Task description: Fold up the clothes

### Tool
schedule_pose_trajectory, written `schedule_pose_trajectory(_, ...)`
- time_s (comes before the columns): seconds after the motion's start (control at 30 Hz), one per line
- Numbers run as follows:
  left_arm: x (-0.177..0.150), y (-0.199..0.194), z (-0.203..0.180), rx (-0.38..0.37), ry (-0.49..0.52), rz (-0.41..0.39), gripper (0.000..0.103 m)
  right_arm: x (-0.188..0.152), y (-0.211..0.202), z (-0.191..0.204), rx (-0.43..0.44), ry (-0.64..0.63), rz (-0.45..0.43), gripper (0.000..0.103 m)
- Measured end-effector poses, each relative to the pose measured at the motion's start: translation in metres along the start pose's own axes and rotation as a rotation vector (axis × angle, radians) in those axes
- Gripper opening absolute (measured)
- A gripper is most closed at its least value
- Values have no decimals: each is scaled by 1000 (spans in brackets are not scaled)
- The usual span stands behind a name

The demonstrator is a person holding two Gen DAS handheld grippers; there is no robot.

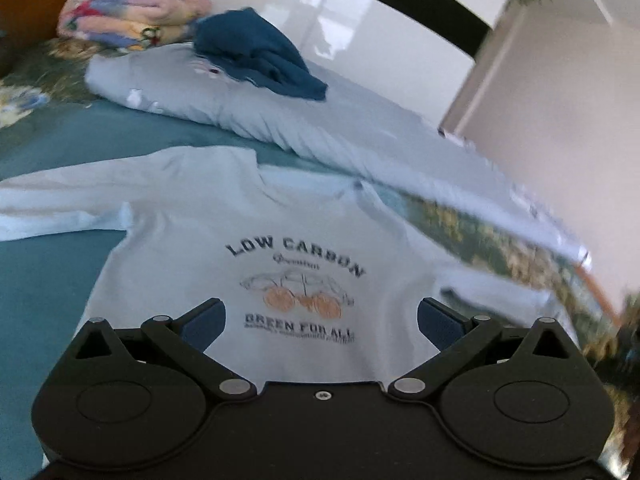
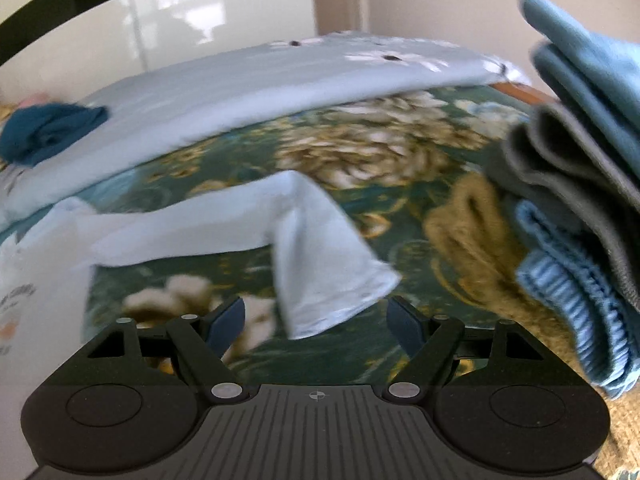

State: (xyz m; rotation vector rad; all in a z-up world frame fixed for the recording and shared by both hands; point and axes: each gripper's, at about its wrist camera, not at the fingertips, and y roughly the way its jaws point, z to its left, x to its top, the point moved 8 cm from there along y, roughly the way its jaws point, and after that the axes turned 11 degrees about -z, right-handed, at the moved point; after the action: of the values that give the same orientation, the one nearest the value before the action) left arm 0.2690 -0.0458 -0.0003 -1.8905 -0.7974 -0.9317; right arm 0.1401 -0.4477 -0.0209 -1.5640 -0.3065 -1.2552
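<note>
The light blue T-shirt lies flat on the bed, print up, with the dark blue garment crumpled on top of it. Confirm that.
Not quite. The light blue T-shirt does lie flat, print up, but the dark blue garment is crumpled on the pale quilt behind it, apart from the shirt. The left wrist view shows this.

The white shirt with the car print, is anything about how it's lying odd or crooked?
Yes. The white shirt lies chest-up and fairly flat, but its long sleeve is bent partway along, so the cuff end angles off over the floral bedspread rather than lying straight. Neither tongs hold it.
</note>
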Motion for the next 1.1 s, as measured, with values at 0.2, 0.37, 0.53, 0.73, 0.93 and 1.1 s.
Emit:
schedule_pose_trajectory(0.2,-9,10,1,18,30,18,101,-7,26,-15,2,82,43,62)
schedule_pose_trajectory(0.37,-8,13,10,38,-4,29,101,-6,37,-9,-1,76,43,24)
schedule_pose_trajectory(0.53,-6,10,17,46,-26,28,101,16,38,-14,-93,28,-2,8)
schedule_pose_trajectory(0.73,-3,9,23,58,-48,29,101,62,32,-32,-200,-4,-86,8)
schedule_pose_trajectory(0.93,1,5,30,82,-65,25,101,90,22,-15,-148,4,-144,8)
schedule_pose_trajectory(1.1,19,-6,50,125,-110,-20,101,118,2,37,-14,-45,-219,8)
